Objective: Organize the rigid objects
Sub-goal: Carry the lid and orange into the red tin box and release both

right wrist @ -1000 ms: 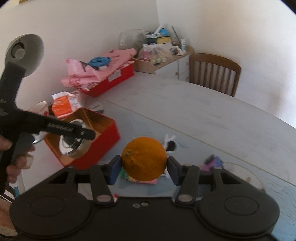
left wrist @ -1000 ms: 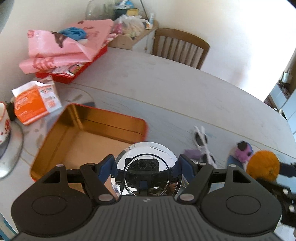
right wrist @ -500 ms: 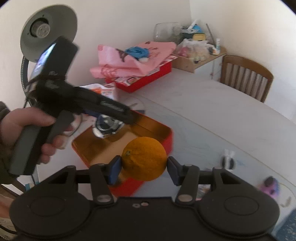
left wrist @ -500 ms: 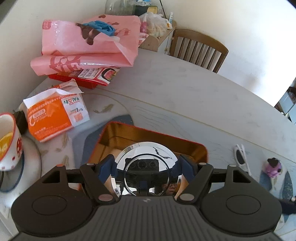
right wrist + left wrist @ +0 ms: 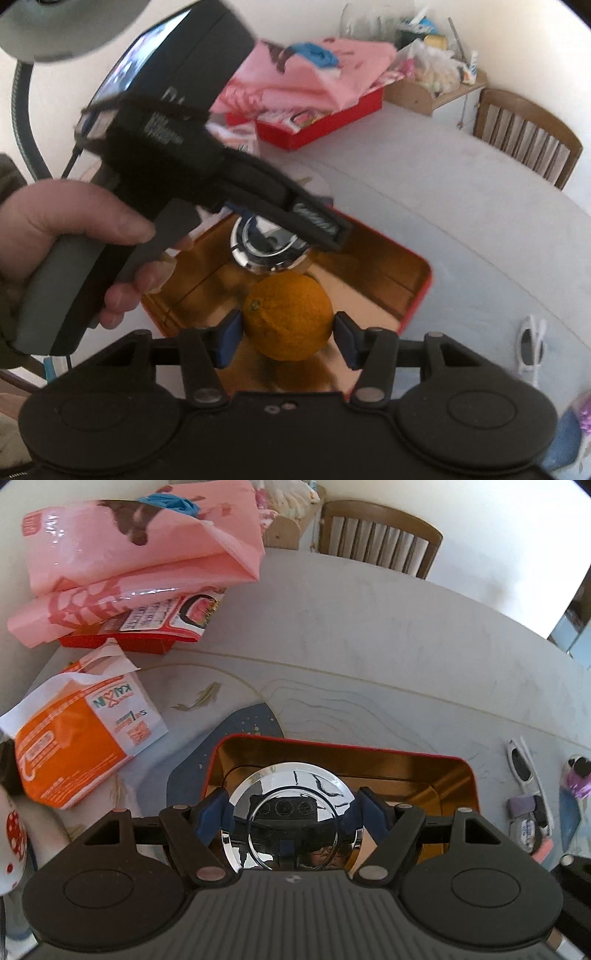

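Observation:
An open red tin [image 5: 458, 762] with a gold inside lies on the table; it also shows in the right wrist view [image 5: 417, 291]. My left gripper [image 5: 290, 810] is shut on a shiny chrome round object [image 5: 291, 816] and holds it over the tin; the object also shows in the right wrist view [image 5: 266, 251]. My right gripper [image 5: 288, 328] is shut on an orange [image 5: 288, 317] and holds it above the tin's near part, just in front of the chrome object.
An orange-white packet [image 5: 74, 738] and a red tray under pink bags [image 5: 140, 565] lie left of the tin. White sunglasses [image 5: 524, 764] and small toys [image 5: 576, 779] lie to the right. A wooden chair [image 5: 380, 539] stands at the far side.
Both grippers moved left and forward over the tin with their loads. The orange now hangs above the tin's inside, close to the chrome object.

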